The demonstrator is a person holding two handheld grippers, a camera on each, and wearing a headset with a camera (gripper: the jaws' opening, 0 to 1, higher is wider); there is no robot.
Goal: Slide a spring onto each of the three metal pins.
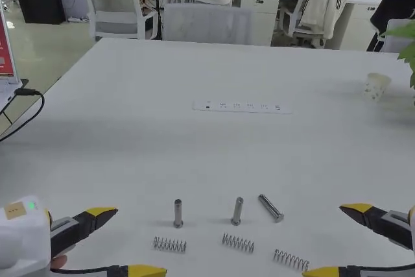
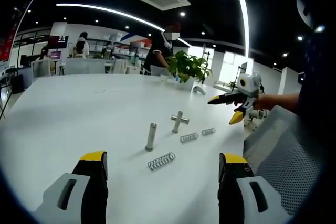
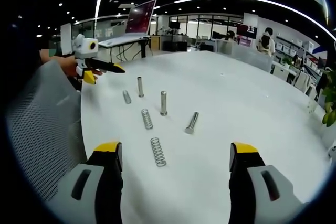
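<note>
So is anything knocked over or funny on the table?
Yes. The right pin lies on its side, while the left pin and middle pin stand upright. A paper cup farther back on the right looks tipped over too.

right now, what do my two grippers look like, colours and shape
Both look alike. The left gripper and the right gripper each have two slim black jaws that taper to bright yellow tips. In the gripper views, each jaw carries a light grey plastic block with a dark slot in it, set just behind the yellow tip.
</note>
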